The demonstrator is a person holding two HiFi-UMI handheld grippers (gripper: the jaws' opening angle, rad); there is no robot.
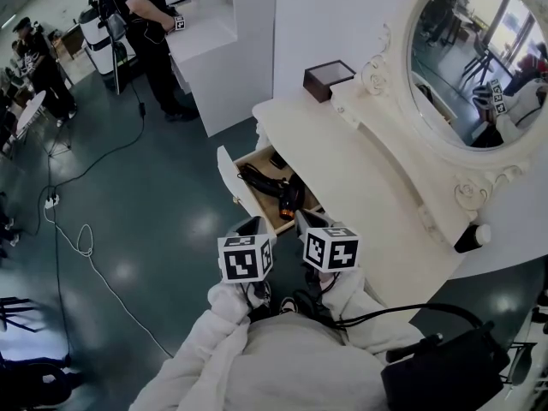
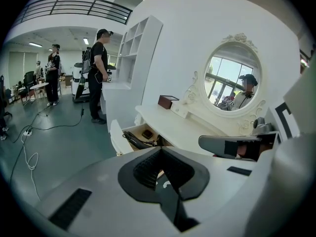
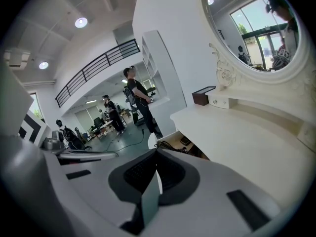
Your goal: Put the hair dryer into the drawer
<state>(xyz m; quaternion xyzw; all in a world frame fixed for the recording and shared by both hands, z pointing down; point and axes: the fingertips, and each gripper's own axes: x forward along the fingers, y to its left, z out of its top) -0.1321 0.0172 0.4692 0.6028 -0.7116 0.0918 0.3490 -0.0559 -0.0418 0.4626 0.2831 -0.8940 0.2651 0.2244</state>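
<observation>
Lying inside the one open drawer (image 1: 228,176) is one hair dryer (image 1: 262,181); both the left gripper (image 2: 161,176) and right gripper (image 3: 154,174) hang nearer, jaws together on nothing. Only the gripper views show the balcony railing (image 2: 74,6).

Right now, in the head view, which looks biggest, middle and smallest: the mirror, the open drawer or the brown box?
Largest: mirror.
Then: open drawer.
Smallest: brown box.
None look alike in size.
</observation>
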